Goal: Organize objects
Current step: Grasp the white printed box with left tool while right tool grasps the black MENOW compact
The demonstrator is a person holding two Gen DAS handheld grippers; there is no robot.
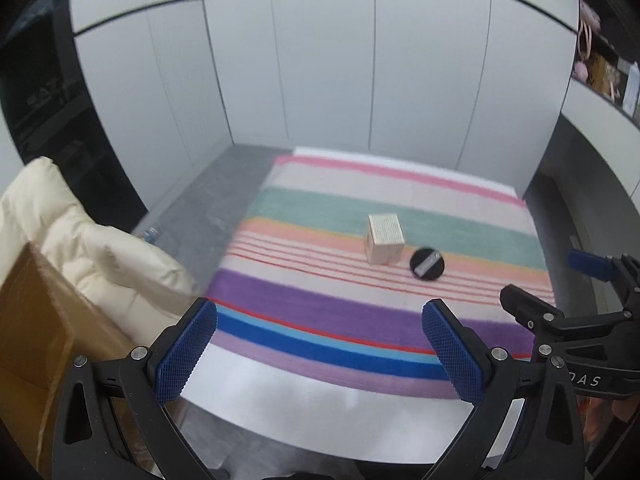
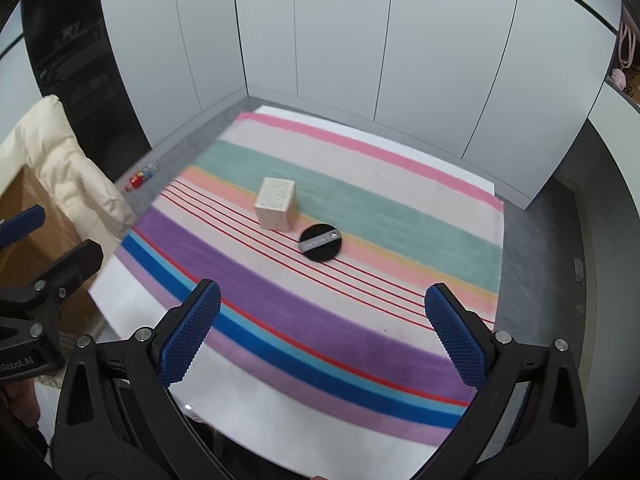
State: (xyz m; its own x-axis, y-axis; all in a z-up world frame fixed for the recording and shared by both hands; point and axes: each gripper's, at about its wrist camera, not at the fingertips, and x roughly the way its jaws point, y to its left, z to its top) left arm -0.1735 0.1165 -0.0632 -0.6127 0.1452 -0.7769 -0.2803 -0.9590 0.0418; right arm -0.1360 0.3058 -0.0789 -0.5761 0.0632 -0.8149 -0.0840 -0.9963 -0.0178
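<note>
A small cream box (image 1: 384, 239) (image 2: 277, 204) stands on a striped cloth (image 1: 304, 308) (image 2: 280, 300) on a white table. A black round disc with a silver label (image 1: 427, 264) (image 2: 321, 242) lies just right of the box, apart from it. My left gripper (image 1: 320, 344) is open and empty above the cloth's near edge. My right gripper (image 2: 322, 332) is open and empty, also short of both objects. The right gripper also shows at the right edge of the left wrist view (image 1: 560, 292), and the left gripper at the left edge of the right wrist view (image 2: 40, 248).
A cardboard box (image 1: 36, 320) (image 2: 36, 216) with a cream padded jacket (image 1: 92, 240) (image 2: 60, 160) over it stands left of the table. A small bottle (image 2: 140, 178) lies on the grey floor. White cabinet panels (image 2: 320, 40) stand behind. Shelves with pink items (image 1: 596, 60) are at right.
</note>
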